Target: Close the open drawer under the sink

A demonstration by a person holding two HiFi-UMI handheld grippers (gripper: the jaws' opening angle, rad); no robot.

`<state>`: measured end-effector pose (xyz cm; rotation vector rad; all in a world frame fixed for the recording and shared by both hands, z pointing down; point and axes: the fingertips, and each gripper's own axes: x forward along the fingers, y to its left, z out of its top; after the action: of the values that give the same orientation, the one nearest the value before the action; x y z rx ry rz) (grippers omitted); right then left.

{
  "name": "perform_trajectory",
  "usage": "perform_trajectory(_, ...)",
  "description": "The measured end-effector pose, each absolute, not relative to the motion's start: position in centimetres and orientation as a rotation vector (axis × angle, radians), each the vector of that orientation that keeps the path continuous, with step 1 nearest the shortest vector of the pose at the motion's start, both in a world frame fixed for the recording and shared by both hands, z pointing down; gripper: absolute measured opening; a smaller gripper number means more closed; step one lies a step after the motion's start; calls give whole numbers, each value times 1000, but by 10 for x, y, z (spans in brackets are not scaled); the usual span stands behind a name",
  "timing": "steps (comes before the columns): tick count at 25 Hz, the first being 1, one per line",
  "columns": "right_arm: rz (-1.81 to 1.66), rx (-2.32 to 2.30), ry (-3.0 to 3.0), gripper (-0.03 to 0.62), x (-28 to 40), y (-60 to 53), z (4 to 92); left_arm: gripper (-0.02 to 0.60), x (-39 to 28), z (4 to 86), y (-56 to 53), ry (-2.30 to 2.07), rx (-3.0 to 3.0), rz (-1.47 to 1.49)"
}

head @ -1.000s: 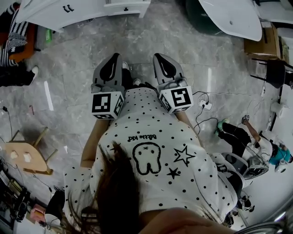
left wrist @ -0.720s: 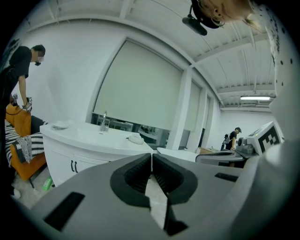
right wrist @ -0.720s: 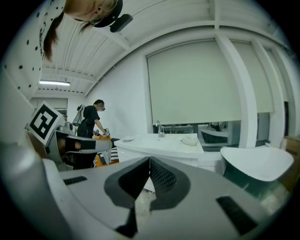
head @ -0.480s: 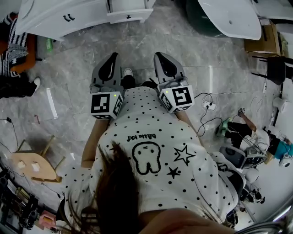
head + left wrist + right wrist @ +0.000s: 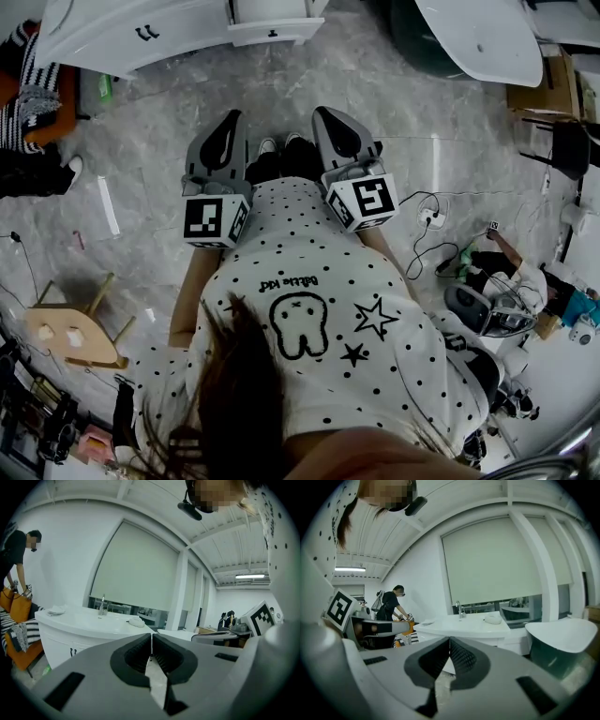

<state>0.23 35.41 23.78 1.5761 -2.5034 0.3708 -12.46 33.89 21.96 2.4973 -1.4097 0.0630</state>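
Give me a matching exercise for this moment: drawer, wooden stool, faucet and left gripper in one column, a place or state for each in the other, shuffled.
Things:
1. drawer
2. wooden stool
3. faucet
4. left gripper

Places or states:
A. jaws together, nothing between them
B. upright on the sink top
C. at the lower left of the head view, beside the person
D. sticking out of the white cabinet

Pairs: 1-D, 2-C, 3-B, 4-A.
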Motion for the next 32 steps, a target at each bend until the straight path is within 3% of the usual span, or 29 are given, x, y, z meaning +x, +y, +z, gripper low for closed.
perform_trajectory(11, 390, 1538, -2529, 14, 21, 336, 238, 15, -117, 217, 325, -1467, 2431, -8)
perform_trajectory(32, 299, 1478, -2575, 14, 110, 255, 231, 15, -40, 222, 260, -1595, 2351, -89)
